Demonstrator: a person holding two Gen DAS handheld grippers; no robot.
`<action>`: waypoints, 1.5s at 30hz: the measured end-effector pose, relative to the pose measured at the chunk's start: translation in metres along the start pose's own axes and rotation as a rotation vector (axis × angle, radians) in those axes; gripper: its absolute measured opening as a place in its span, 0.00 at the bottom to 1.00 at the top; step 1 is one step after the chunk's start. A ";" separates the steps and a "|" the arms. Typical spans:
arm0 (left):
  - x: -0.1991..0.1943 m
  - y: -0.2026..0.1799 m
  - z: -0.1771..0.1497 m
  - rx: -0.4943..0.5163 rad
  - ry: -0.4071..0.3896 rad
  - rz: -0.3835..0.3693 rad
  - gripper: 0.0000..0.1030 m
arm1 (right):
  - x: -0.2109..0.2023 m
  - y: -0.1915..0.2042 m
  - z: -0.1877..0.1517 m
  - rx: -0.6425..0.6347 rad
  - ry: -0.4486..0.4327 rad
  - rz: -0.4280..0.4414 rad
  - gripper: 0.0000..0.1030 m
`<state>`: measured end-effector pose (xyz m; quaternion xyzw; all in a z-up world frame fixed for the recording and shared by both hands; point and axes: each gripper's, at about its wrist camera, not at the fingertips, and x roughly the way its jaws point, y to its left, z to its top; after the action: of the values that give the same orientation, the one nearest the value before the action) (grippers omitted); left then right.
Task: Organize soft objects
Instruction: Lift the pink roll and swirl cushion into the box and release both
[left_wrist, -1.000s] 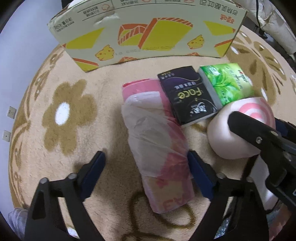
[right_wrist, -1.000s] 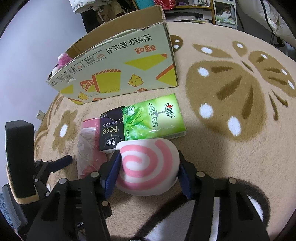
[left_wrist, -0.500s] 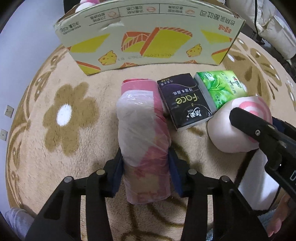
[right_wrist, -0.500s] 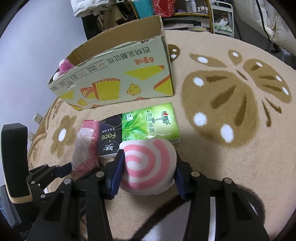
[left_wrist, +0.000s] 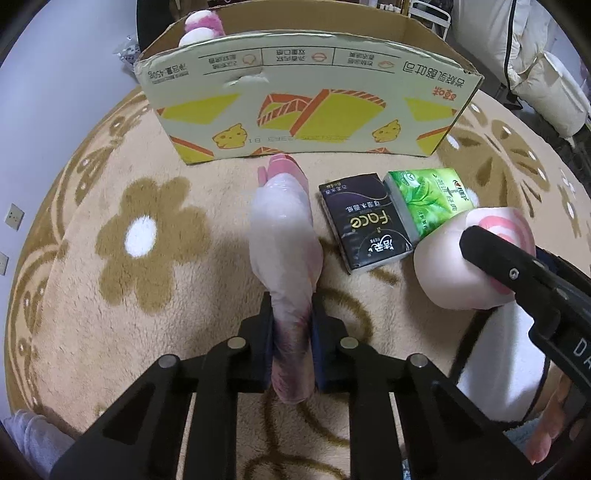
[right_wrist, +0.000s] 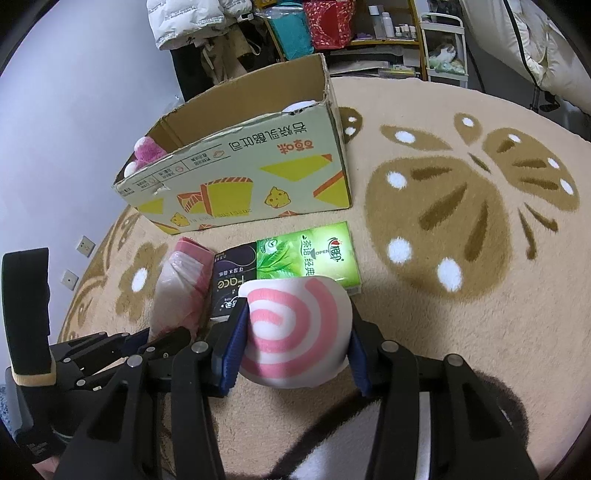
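Low over the flowered rug (left_wrist: 110, 295), the left gripper (left_wrist: 293, 343) is clamped on a plastic-wrapped pink roll (left_wrist: 284, 236) at frame centre, the right gripper (right_wrist: 293, 347) on a pink-spiral cushion (right_wrist: 295, 332), whose swirl face is fully shown only in the right view, the cardboard box (right_wrist: 240, 177) lying beyond.

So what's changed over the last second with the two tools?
The left tool closed on the pink wrapped bundle and lifted it. The right tool, holding the swirl cushion throughout, raised it too. Both tissue packs and the box stayed put.
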<state>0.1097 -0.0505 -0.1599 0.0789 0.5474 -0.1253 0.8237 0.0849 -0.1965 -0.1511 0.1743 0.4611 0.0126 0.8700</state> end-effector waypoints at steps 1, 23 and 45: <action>0.001 0.001 0.001 0.002 0.000 0.001 0.15 | 0.000 0.000 0.000 0.002 -0.001 0.001 0.50; -0.035 0.004 0.005 0.029 -0.162 0.102 0.15 | -0.030 -0.015 0.005 0.068 -0.106 0.035 0.50; -0.127 0.028 0.033 -0.009 -0.459 0.179 0.15 | -0.064 -0.001 0.036 -0.012 -0.254 0.029 0.50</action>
<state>0.1000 -0.0174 -0.0302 0.0928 0.3372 -0.0638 0.9347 0.0764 -0.2200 -0.0820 0.1760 0.3447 0.0055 0.9220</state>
